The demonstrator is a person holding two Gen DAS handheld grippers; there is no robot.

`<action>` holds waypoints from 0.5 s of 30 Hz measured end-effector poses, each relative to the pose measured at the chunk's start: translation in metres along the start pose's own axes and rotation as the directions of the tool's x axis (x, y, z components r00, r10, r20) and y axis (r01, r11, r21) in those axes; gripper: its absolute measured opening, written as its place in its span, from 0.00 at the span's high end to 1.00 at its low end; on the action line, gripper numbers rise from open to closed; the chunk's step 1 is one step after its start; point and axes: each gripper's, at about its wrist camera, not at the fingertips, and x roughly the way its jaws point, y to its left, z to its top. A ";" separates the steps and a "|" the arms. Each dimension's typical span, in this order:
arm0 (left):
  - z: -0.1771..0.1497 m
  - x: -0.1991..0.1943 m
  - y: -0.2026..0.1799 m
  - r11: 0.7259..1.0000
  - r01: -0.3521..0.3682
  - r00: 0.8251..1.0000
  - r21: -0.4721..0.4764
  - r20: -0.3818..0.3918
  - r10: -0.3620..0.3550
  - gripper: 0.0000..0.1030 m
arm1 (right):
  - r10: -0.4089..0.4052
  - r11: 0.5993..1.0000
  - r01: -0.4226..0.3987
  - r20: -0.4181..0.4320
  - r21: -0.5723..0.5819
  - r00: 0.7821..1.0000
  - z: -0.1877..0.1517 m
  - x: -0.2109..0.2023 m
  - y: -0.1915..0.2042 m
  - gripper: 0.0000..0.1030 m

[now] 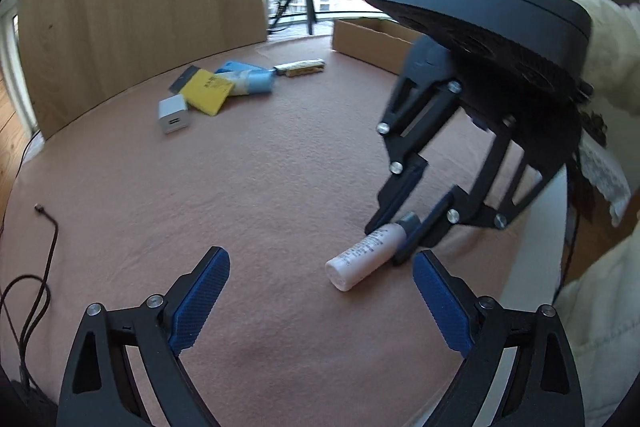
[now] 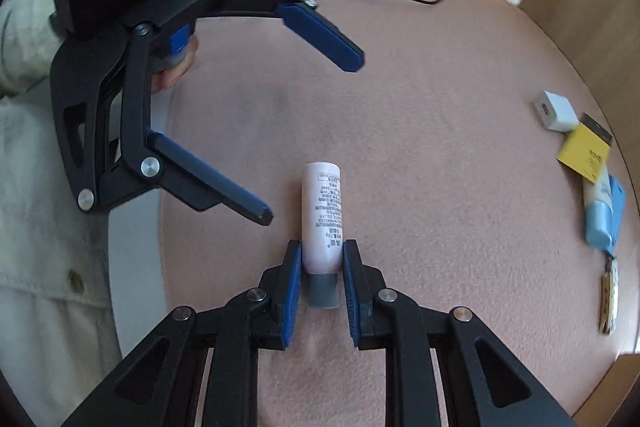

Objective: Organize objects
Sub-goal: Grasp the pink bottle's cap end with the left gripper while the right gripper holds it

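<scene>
A round table covered with a pink cloth (image 1: 260,187) fills both views. At its far side, well apart from the grippers, a small pile is seen: a white adapter block (image 1: 173,114), a yellow packet (image 1: 206,91) and a light blue tube (image 1: 252,83), with a cardboard box (image 1: 368,41) further along the edge. A thin black cable (image 1: 48,239) trails over the near left of the cloth.

The left gripper (image 1: 320,291) is held above the cloth with its blue pads spread wide and nothing between them. The right gripper (image 2: 318,267) is pointed steeply down at a small pale pink tube (image 2: 322,215), which lies flat on the cloth near the table's near edge. Its pads are pressed against both sides of the tube at the end nearest its grey cap (image 2: 323,291), so the tube is judged to be grasped.

For the step to be done well, the grip should be kept firm, since the hold sits near one end and the long free body could swing or slip. The tube is best lifted straight up before being carried towards the pile, with the open left gripper kept clear of its path.
</scene>
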 end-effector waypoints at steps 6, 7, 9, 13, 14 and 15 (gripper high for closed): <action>-0.008 0.013 -0.018 0.987 0.108 0.992 0.116 -0.071 -0.101 0.36 | 0.068 0.976 -0.081 -0.070 -0.204 0.995 0.001 0.000 0.001 0.82; -0.009 0.015 -0.020 0.986 0.117 0.991 0.121 -0.079 -0.108 0.40 | 0.069 0.971 -0.085 -0.080 -0.224 0.994 0.002 0.001 0.002 0.82; -0.011 0.016 -0.022 0.982 0.135 0.988 0.129 -0.086 -0.125 0.47 | 0.069 0.964 -0.091 -0.094 -0.249 0.993 0.004 0.002 0.003 0.82; -0.013 0.014 -0.022 0.981 0.148 0.987 0.123 -0.083 -0.139 0.55 | 0.065 0.960 -0.090 -0.101 -0.266 0.993 0.004 0.002 0.004 0.82; -0.013 0.013 -0.021 0.981 0.151 0.987 0.122 -0.082 -0.141 0.60 | 0.064 0.960 -0.088 -0.099 -0.266 0.993 0.004 0.002 0.004 0.82; -0.013 0.013 -0.022 0.981 0.152 0.986 0.122 -0.083 -0.143 0.63 | 0.062 0.961 -0.086 -0.097 -0.264 0.993 0.003 0.002 0.003 0.82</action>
